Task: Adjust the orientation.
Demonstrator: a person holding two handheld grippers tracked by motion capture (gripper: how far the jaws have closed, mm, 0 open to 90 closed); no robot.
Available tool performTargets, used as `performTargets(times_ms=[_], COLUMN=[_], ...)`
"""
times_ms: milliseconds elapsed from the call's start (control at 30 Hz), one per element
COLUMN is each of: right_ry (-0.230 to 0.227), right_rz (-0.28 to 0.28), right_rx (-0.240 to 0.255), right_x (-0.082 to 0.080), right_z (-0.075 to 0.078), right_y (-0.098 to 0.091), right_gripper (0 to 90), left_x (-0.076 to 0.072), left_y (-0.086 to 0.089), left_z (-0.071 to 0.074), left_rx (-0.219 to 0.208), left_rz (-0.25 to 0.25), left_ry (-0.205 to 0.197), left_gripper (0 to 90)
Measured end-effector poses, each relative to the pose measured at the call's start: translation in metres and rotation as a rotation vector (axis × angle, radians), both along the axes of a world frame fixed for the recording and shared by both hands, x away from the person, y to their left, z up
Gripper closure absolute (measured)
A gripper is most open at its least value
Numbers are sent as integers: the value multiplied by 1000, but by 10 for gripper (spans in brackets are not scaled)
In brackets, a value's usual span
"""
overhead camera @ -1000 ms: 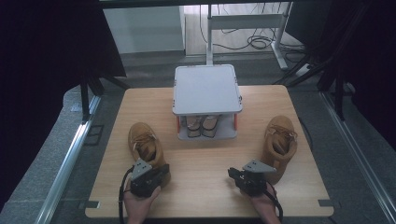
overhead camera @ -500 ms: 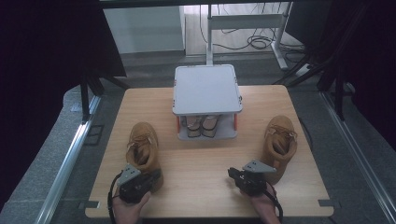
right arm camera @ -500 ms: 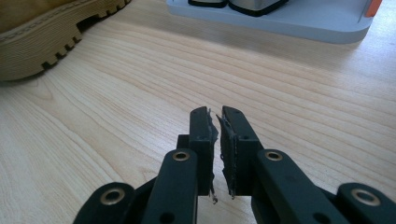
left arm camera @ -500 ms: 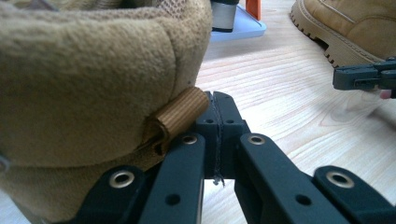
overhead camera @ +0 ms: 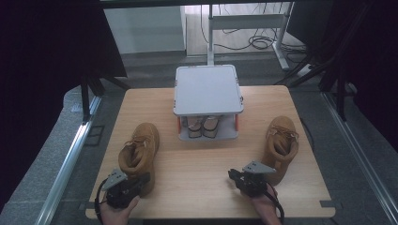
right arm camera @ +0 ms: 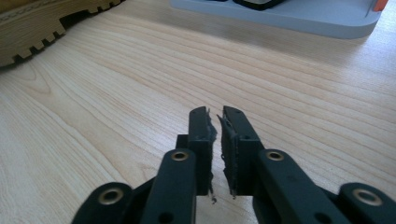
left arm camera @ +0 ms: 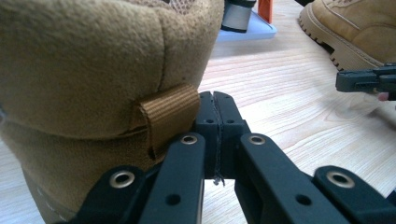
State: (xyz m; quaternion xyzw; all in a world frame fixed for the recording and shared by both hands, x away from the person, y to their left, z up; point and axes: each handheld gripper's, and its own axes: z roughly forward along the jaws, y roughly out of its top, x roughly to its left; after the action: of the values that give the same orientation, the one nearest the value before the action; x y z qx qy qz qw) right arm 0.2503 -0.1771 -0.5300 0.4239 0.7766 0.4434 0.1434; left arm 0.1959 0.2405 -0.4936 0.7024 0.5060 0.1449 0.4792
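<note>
— Two tan suede boots on the wooden table (overhead camera: 206, 154), one by each hand. The left boot (overhead camera: 137, 154) stands upright, laced, with a woven pull loop (left arm camera: 169, 116) at its heel.

— Where's it sit against the left gripper (overhead camera: 123, 187)?

— Right in front of it. The left gripper view has the jaws pressed flat together with nothing between them, just beside that heel loop; whether they touch the suede I cannot tell.

— And the other hand?

— The right gripper (overhead camera: 248, 178) rests just left of the right boot (overhead camera: 280, 147). Its jaws have just been opening: a thin slit between the pads, nothing in it, bare wood ahead.

— Anything the overhead view misses?

— The loop, the stitched heel seam, the lugged sole of the right boot. From above you get instead the grey two-tier shoe rack (overhead camera: 208, 101) beyond both grippers, with a pair of shoes (overhead camera: 203, 126) on its lower shelf; the right gripper view catches just its base edge.
</note>
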Motion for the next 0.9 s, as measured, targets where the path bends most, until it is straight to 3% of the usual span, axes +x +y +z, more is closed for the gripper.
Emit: performTargets(times_ms=[233, 533, 700, 900], right_ry=[12, 20, 26, 33], right_rz=[10, 10, 15, 21], right_rx=[-4, -6, -11, -19], right_x=[1, 2, 2, 3], right_z=[0, -1, -2, -3], right_y=[1, 2, 3, 5], right_gripper=[691, 659, 649, 646], left_x=[-4, -10, -11, -7], left_y=[15, 46, 63, 71], left_z=[0, -2, -2, -4], left_rx=[-3, -16, -50, -15], left_rz=[21, 93, 137, 173], left_ry=[10, 4, 5, 0], left_gripper=[900, 900, 900, 900])
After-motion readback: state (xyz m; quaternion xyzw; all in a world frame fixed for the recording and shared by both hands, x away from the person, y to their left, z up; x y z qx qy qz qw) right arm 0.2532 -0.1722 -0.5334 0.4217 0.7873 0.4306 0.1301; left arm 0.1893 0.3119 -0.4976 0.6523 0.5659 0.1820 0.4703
